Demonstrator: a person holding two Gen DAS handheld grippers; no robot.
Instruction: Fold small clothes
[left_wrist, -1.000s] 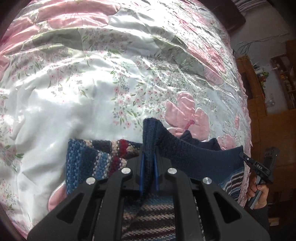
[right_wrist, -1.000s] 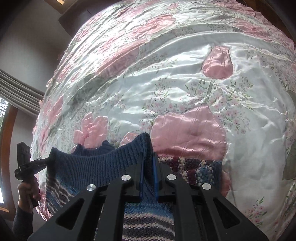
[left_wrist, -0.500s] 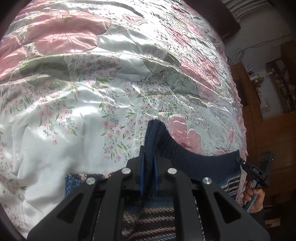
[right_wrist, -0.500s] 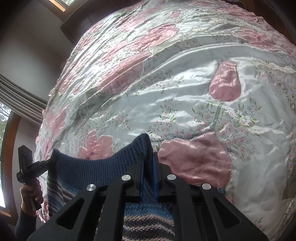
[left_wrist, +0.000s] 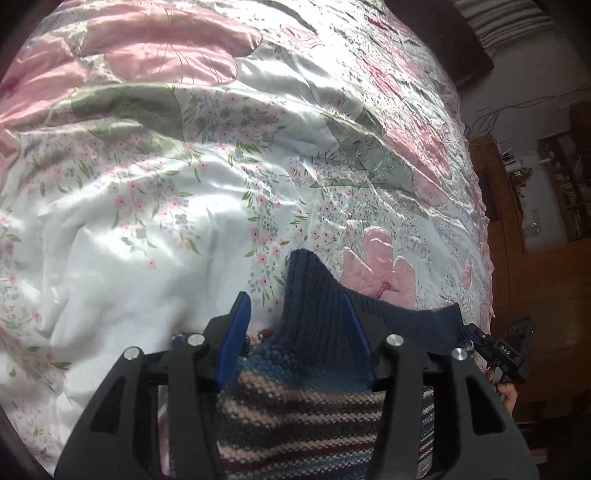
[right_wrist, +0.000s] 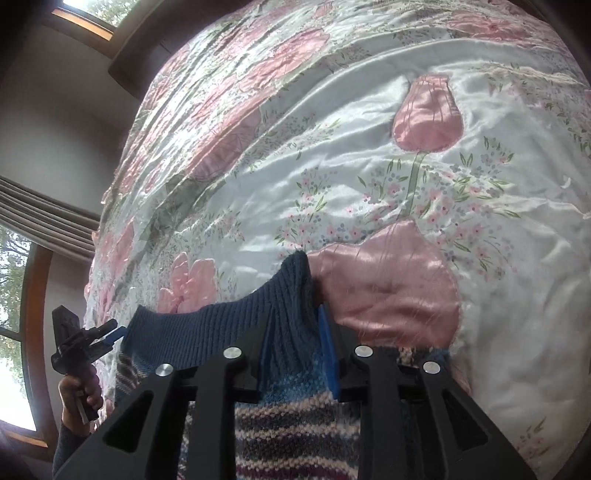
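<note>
A small striped knit sweater (left_wrist: 314, 413) with a navy ribbed band (left_wrist: 314, 295) lies on the floral satin quilt (left_wrist: 147, 221). In the left wrist view my left gripper (left_wrist: 295, 299) stands open, its blue pads (left_wrist: 236, 332) wide apart on either side of a raised corner of the band. In the right wrist view my right gripper (right_wrist: 295, 314) is open too, and the band's other corner (right_wrist: 291, 291) bunches loosely between its fingers. Each view also shows the other gripper at the far end of the band: right gripper (left_wrist: 495, 350), left gripper (right_wrist: 92, 336).
The quilt (right_wrist: 406, 184) spreads far ahead of both grippers. Wooden furniture (left_wrist: 535, 288) stands past the bed's right edge. A window and curtain (right_wrist: 22, 229) are on the left, with a dark headboard (right_wrist: 147, 51) beyond the quilt. A hand (right_wrist: 77, 395) holds the left gripper.
Both grippers carried the navy band forward over the rest of the sweater, covering the striped part that showed beyond it. Both have now opened and let go of the band.
</note>
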